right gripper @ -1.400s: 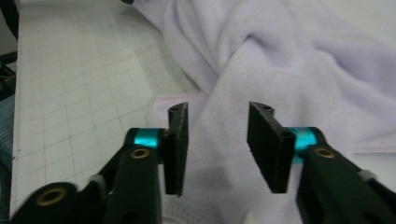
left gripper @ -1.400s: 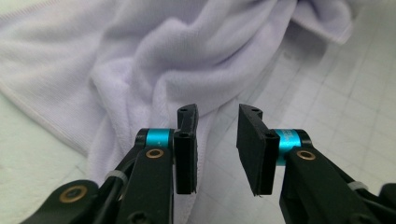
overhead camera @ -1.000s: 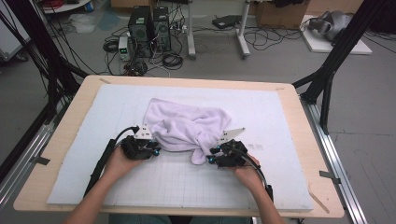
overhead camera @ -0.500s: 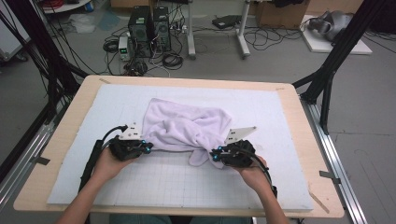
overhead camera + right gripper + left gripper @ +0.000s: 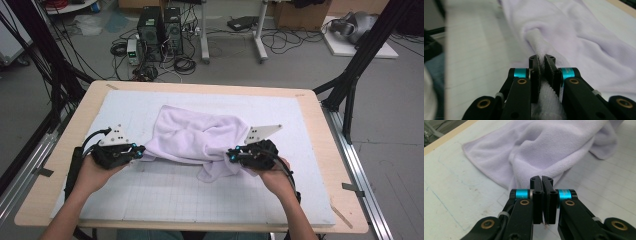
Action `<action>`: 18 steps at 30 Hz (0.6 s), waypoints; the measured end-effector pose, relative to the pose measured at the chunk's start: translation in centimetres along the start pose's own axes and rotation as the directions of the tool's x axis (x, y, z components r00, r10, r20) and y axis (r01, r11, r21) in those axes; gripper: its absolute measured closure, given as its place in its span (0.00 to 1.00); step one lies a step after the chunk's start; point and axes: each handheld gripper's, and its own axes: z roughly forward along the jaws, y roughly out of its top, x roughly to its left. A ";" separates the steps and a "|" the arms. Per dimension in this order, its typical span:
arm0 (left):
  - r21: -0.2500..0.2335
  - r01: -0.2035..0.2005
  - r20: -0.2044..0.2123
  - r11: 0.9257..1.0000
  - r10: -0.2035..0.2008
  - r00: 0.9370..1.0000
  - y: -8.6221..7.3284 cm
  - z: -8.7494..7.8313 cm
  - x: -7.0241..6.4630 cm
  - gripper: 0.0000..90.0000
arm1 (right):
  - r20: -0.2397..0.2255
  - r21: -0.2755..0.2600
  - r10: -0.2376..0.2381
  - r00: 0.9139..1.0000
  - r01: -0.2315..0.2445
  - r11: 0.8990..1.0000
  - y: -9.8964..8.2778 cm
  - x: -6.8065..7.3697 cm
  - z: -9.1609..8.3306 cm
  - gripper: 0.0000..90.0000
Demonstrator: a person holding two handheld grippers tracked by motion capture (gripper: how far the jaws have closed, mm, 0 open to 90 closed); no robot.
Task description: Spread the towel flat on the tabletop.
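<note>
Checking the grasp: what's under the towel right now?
The towel lies on the white gridded mat. Right gripper and left gripper pinch its near edge. Whatever lies beneath its bunched middle is covered.

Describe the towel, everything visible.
The towel is pale lilac terry or microfibre with a stitched hem, crumpled in soft folds on the white gridded mat at mid-table. The left gripper is shut on its near-left edge; the right gripper is shut on a bunched roll of its near-right edge. The near edge spans between them, a flap drooping by the right gripper; the far part rests on the mat.
</note>
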 end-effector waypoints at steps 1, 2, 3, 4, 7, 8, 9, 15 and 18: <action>0.007 0.013 -0.001 1.000 -0.013 1.000 0.0 0.7 0.5 0.97 | 0.015 0.011 0.026 1.000 -0.026 1.000 -0.2 -0.9 0.4 0.93; 0.008 0.029 -0.002 1.000 -0.029 1.000 0.0 1.5 0.9 0.97 | 0.028 0.016 0.050 0.998 -0.051 0.999 -0.5 -1.8 0.8 0.93; 0.019 0.038 -0.007 0.999 -0.038 0.999 0.0 2.3 1.4 0.97 | 0.032 0.021 0.078 0.996 -0.078 0.997 -0.7 -2.6 1.2 0.93; 0.031 0.053 -0.012 0.998 -0.053 0.999 0.0 3.2 1.9 0.97 | 0.028 0.024 0.095 0.995 -0.096 0.995 -1.0 -3.3 1.6 0.93; 0.057 0.085 -0.023 0.995 -0.084 0.996 -0.3 5.5 3.0 0.97 | 0.040 0.081 0.146 0.988 -0.149 0.986 -2.0 -5.1 3.2 0.93; 0.068 0.095 -0.023 0.993 -0.094 0.995 -0.5 6.0 3.3 0.97 | 0.046 0.100 0.154 0.987 -0.158 0.982 -2.4 -5.5 3.6 0.93; 0.076 0.102 -0.023 0.992 -0.100 0.995 -0.6 6.4 3.5 0.97 | 0.045 0.115 0.164 0.985 -0.168 0.979 -2.8 -5.9 4.0 0.93; 0.046 0.106 0.009 0.993 -0.107 0.994 -0.4 5.2 3.3 0.91 | 0.027 0.112 0.185 0.982 -0.187 0.976 -3.9 -5.8 4.6 0.91; 0.007 0.101 0.028 0.995 -0.102 0.994 0.1 3.9 2.7 0.81 | 0.023 0.100 0.170 0.985 -0.171 0.980 -3.6 -5.3 4.2 0.90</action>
